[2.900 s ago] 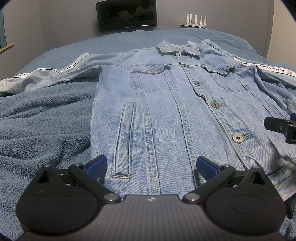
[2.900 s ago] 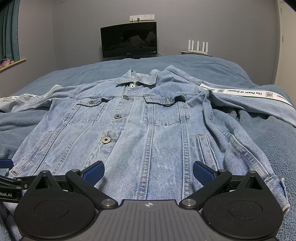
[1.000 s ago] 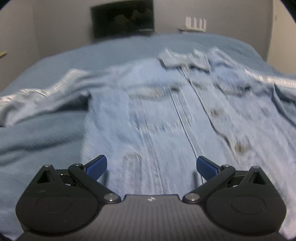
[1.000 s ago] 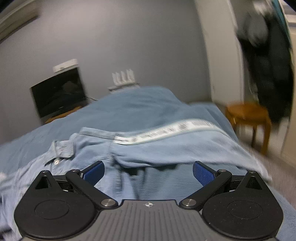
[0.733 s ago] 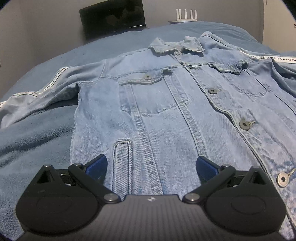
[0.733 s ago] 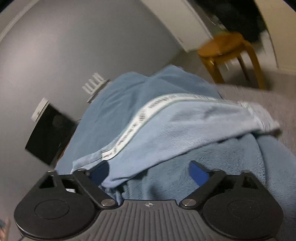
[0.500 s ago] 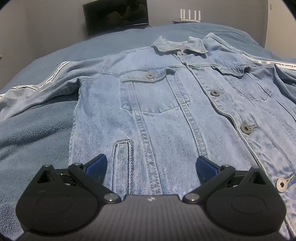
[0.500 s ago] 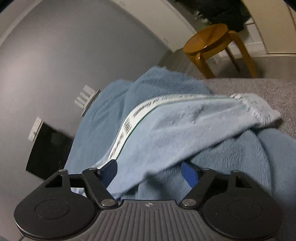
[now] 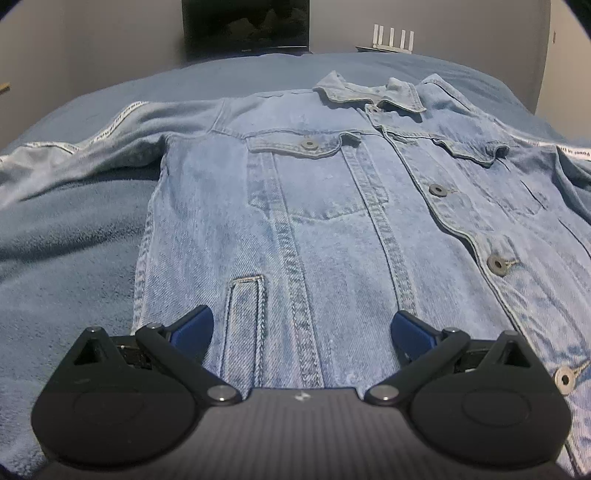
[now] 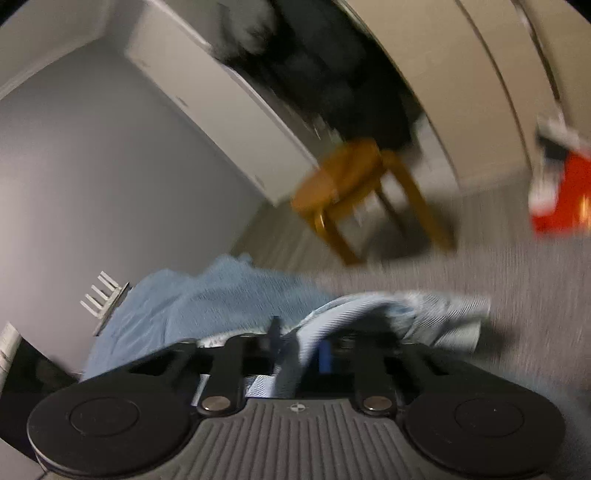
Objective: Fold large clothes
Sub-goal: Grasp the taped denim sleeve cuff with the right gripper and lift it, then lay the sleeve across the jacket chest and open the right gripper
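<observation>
From the left wrist camera I see a light blue denim jacket [image 9: 332, 206] spread front-up on a bed covered by a blue blanket [image 9: 66, 251]. Its collar points away from me toward a dark television [image 9: 245, 26] and a white router [image 9: 393, 37] at the far wall. One sleeve with a white printed stripe [image 9: 74, 147] trails off to the left. My left gripper [image 9: 301, 328] hovers over the hem with its blue-padded fingers [image 9: 192, 326] spread wide and nothing between them. This view has barely shifted over the last half second.

From the right wrist camera, the picture is tilted and smeared by motion. My right gripper [image 10: 299, 350] is clamped on pale denim, the jacket's right sleeve [image 10: 424, 314]; half a second ago its jaws were narrowing around that cloth, and now they have met on it. Beyond it lie the blanket edge, grey floor, a wooden stool [image 10: 354, 184] and something red [image 10: 561, 195] I cannot identify.

I judge the sleeve grasp done, so the next step is probably carrying it inward across the jacket's chest.
</observation>
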A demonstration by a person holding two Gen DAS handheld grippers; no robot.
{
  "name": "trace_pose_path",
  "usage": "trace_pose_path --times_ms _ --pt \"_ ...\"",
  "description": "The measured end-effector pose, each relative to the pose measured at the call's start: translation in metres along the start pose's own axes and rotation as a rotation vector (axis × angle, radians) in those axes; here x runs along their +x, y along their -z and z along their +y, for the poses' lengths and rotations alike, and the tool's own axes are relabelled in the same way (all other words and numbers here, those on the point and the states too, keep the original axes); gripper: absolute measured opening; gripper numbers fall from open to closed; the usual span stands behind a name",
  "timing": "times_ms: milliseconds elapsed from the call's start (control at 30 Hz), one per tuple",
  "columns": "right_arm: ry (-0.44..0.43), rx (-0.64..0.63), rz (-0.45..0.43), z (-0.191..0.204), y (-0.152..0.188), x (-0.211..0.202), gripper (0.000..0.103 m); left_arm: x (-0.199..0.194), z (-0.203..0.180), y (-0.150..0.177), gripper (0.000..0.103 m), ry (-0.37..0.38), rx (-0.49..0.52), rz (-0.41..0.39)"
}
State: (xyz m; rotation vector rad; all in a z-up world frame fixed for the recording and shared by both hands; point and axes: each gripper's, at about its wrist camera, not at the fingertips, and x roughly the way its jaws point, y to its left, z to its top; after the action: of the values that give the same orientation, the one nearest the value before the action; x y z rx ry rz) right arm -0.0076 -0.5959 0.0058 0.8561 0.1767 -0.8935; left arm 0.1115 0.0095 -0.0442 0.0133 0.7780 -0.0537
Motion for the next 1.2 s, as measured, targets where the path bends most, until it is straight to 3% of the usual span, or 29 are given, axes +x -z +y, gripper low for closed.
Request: trace_pose_path --times_ms 100,200,333,433,633,833,867,933,967,1000,1067,1133,1200 --pt "-0.063 -0.173 -0.127 0.043 0.000 -0.033 0.011 0.000 0.000 0.001 0.103 0.002 -0.001 -0.003" --pt "-0.180 -0.416 -0.269 0.107 0.001 -0.070 0.009 0.000 -0.002 0.001 0.103 -0.004 0.005 -0.007" --pt "-0.367 -0.665 -0.309 0.202 0.025 -0.106 0.007 0.001 -0.002 0.001 0.103 -0.007 0.008 -0.008" --pt "-0.495 -0.826 -0.298 0.270 0.067 -0.125 0.007 0.001 -0.002 0.001 0.103 -0.007 0.009 -0.008" --pt "-0.703 -1.033 -0.124 0.348 0.192 -0.160 0.007 0.002 -0.002 0.000 0.103 -0.006 0.007 -0.012" --pt "-0.824 -1.246 0.147 0.368 0.329 -0.182 0.007 0.004 0.000 0.000 0.103 0.004 -0.003 -0.016" --pt "-0.843 -1.283 0.195 0.367 0.352 -0.198 0.008 0.004 0.000 0.000 0.103 0.004 -0.003 -0.016" --pt "-0.873 -1.357 0.292 0.361 0.390 -0.209 0.023 0.004 0.000 -0.001 0.103 0.005 -0.004 -0.016" --pt "-0.879 -1.377 0.323 0.357 0.403 -0.215 0.042 0.004 0.001 -0.001 0.103 0.005 -0.005 -0.016" --pt "-0.891 -1.375 0.341 0.351 0.409 -0.217 0.053 0.004 0.000 -0.001 0.103 0.005 -0.005 -0.016" --pt "-0.888 -1.332 0.362 0.348 0.397 -0.186 0.056 0.003 0.000 -0.001 0.103 0.004 -0.003 -0.016" --pt "-0.878 -1.242 0.433 0.347 0.391 -0.175 0.058 0.003 0.000 0.000 0.103 0.005 -0.003 -0.016" --pt "-0.855 -1.125 0.506 0.337 0.363 -0.162 0.059 0.003 0.000 -0.001 0.103 0.007 -0.006 -0.016"
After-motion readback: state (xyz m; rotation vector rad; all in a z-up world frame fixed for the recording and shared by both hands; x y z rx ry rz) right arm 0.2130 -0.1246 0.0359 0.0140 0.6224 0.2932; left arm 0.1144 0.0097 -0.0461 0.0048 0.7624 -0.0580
